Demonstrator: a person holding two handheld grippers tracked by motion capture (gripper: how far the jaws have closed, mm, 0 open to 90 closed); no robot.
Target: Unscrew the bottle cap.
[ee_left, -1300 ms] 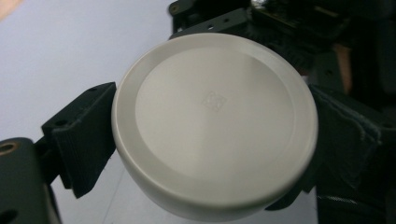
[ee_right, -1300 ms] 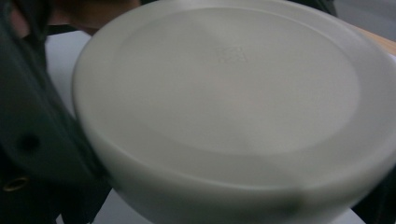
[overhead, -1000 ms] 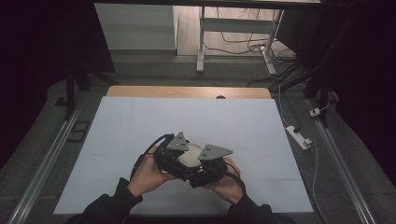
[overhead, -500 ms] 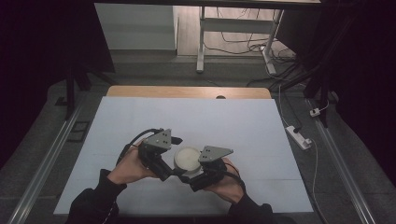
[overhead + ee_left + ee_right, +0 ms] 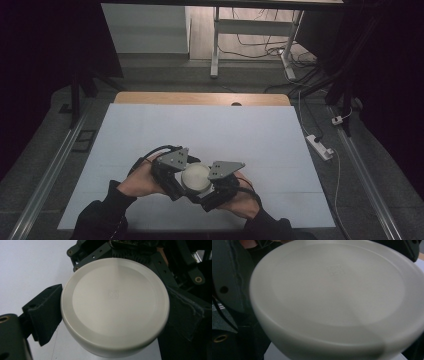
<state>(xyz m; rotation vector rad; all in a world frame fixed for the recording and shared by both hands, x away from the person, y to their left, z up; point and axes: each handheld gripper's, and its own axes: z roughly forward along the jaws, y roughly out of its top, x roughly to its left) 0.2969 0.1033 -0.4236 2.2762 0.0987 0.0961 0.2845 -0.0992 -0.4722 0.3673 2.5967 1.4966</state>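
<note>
Left tool [image 5: 186,176] and right tool [image 5: 206,184] meet near front edge of white counter [image 5: 210,130], each held in a hand. Round cream lid-like disc [image 5: 195,176] sits between the two tools, flat face up, small embossed square mark at centre. Left gripper view: left tool's jaws press disc [image 5: 113,307] rim on both sides, clamped on it. Right gripper view: disc [image 5: 337,300] blurred, very close; right tool's grip state cannot be told.
</note>
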